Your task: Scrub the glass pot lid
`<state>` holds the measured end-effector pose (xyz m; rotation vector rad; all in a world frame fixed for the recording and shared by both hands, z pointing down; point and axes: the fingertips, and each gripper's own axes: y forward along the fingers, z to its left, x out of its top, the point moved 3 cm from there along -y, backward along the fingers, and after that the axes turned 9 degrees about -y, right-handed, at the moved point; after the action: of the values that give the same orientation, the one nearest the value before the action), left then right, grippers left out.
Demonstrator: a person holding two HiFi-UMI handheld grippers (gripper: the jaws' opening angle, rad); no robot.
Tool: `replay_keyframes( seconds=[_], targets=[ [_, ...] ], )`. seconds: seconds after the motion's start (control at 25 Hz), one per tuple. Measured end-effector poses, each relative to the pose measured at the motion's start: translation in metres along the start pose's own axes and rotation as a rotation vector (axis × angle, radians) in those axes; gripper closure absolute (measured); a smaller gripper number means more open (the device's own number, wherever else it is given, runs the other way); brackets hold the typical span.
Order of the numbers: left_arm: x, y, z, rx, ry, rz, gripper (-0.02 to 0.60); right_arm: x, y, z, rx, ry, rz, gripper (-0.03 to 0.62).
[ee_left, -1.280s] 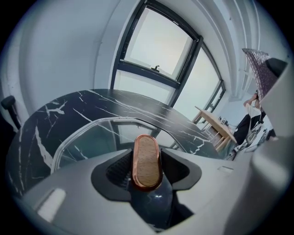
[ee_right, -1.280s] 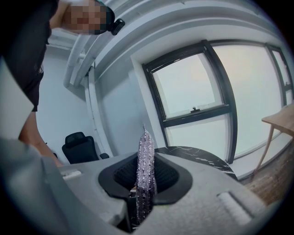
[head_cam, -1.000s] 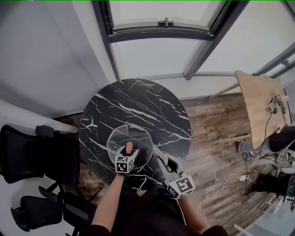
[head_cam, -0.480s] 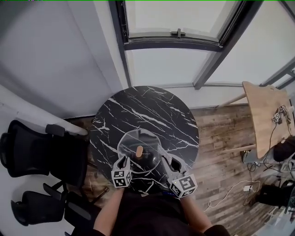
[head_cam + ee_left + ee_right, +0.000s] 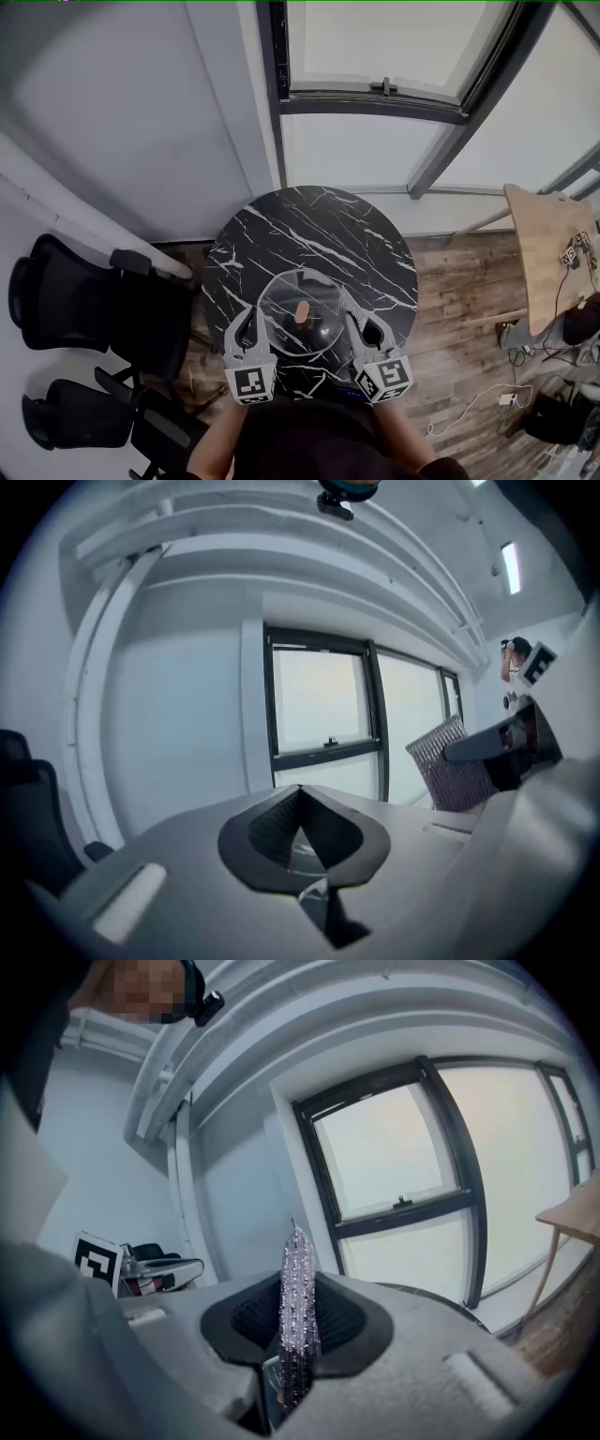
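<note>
The glass pot lid (image 5: 281,298) lies on the black marble surface (image 5: 309,225) between the grippers. The left gripper (image 5: 247,328) has just closed empty, and the right gripper (image 5: 361,323) clamps a mesh scrubbing pad (image 5: 298,1307).

wall (image 5: 122,122): grey | window (image 5: 375,42): dark-framed (daylight) | floor (image 5: 459,281): wood planks | chairs (image 5: 66,300): black, left | table (image 5: 309,234): black marble

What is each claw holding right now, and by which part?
The right claw is shut on a sparkly scrub cloth, pinched by one edge. The left claw has just closed on nothing.
</note>
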<state>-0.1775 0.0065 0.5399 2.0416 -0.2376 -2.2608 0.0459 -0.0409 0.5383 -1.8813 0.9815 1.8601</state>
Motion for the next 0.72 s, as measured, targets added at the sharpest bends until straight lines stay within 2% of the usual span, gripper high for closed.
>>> replay_keyframes(
  seconds=[0.12,0.2,0.4,0.72],
  targets=[
    [0.041,-0.015,-0.012,-0.025,-0.041,-0.112,0.580,0.016,-0.010,0.006,-0.043,-0.033,-0.103,0.516],
    [0.043,-0.025,-0.016,-0.023,-0.050,-0.146,0.580,0.017,-0.015,0.012,-0.072,-0.055,-0.132,0.516],
    [0.022,-0.032,-0.017,-0.052,-0.057,-0.084,0.580,0.007,-0.026,0.028,-0.062,-0.062,-0.127,0.516],
    [0.021,-0.030,-0.015,-0.055,-0.073,-0.084,0.580,0.002,-0.023,0.029,-0.052,-0.076,-0.098,0.516]
  ],
)
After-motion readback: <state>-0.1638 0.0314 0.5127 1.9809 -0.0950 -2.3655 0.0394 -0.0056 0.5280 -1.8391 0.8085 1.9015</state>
